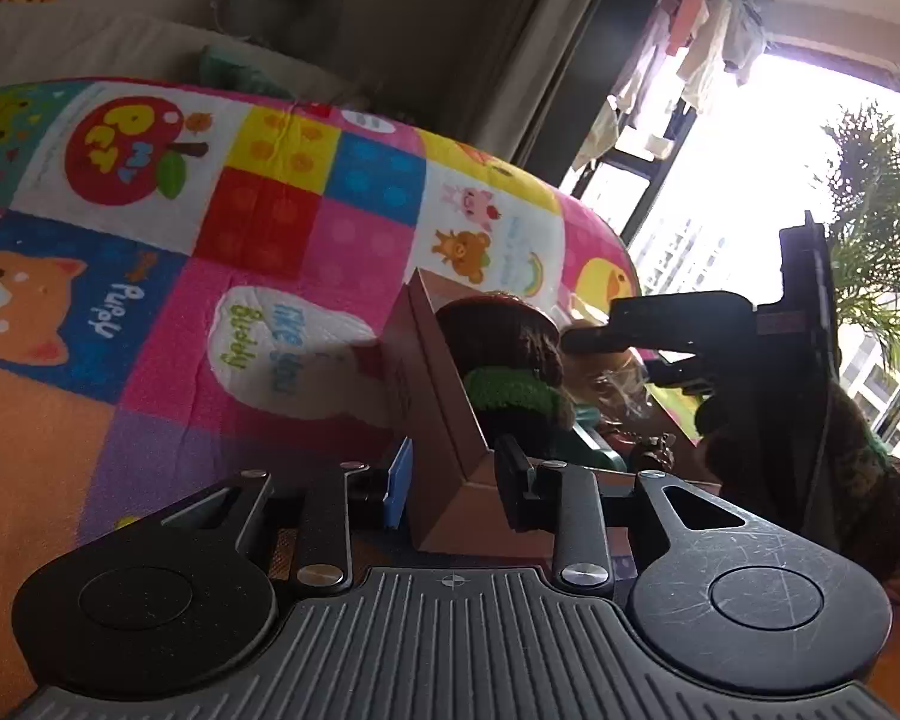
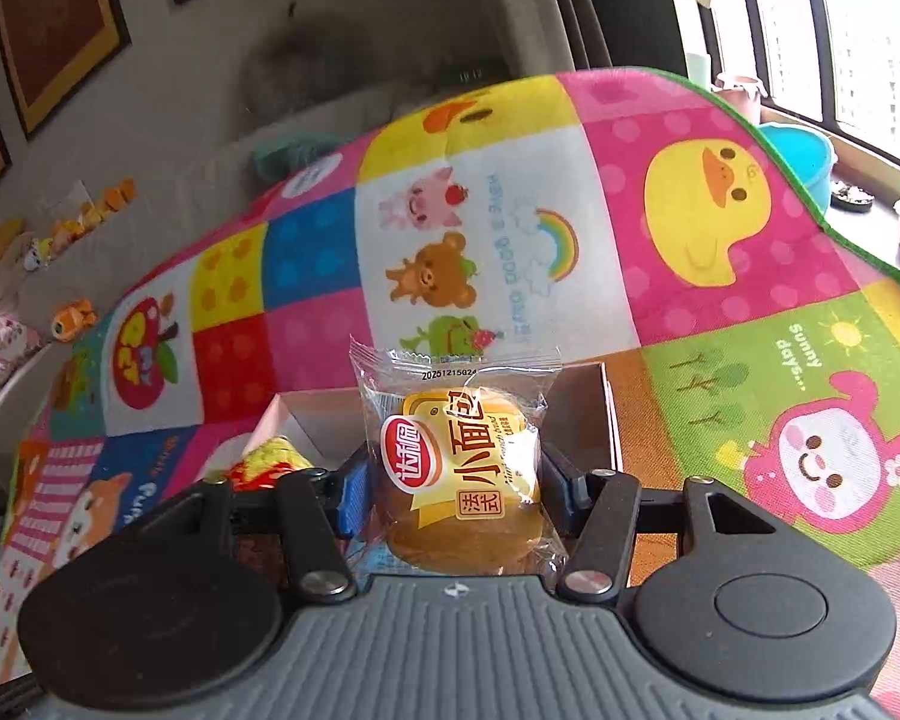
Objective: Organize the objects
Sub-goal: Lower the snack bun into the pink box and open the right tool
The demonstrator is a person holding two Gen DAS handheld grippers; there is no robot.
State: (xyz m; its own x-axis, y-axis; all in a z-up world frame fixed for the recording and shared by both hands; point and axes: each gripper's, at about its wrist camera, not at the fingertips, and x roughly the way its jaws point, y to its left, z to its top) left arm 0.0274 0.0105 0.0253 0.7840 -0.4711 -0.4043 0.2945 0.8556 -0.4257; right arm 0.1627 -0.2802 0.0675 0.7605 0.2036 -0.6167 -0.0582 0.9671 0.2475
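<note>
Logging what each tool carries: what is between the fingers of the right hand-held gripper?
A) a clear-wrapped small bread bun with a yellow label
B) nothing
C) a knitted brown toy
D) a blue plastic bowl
A: the right hand-held gripper is shut on the clear-wrapped small bread bun with a yellow label, above the open cardboard box.

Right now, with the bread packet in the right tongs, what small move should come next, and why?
Probably lower the right tongs a little forward into the box. They are shut on the bread packet, which hangs just above the open box, and the left tongs grip the box's wall.
</note>
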